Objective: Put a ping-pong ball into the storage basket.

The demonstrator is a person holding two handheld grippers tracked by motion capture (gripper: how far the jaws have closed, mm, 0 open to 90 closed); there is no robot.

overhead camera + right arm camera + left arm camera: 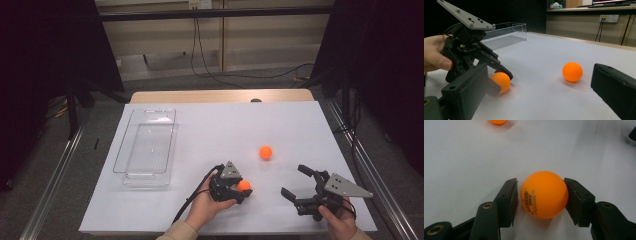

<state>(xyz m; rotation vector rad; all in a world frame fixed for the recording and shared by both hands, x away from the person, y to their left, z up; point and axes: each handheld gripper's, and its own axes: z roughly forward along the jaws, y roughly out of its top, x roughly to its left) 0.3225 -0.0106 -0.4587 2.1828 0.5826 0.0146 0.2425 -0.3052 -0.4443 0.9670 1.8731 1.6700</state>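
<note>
An orange ball point(243, 185) point(544, 195) lies on the white table between the jaws of my left gripper point(245, 190) point(541, 182). The right jaw touches the ball and a thin gap shows at the left jaw, so the gripper is open around it. A second orange ball point(265, 152) point(498, 121) point(572, 72) rests free farther out on the table. My right gripper point(293, 180) point(536, 75) is held wide open at the right, with nothing between its fingers, pointing toward the left gripper and the nearer ball point(501, 81).
A clear plastic bin point(150, 111) point(506, 30) stands empty on the left part of the white sheet point(215, 125). The wooden table edge point(220, 96) runs along the back. Cables hang on the far wall.
</note>
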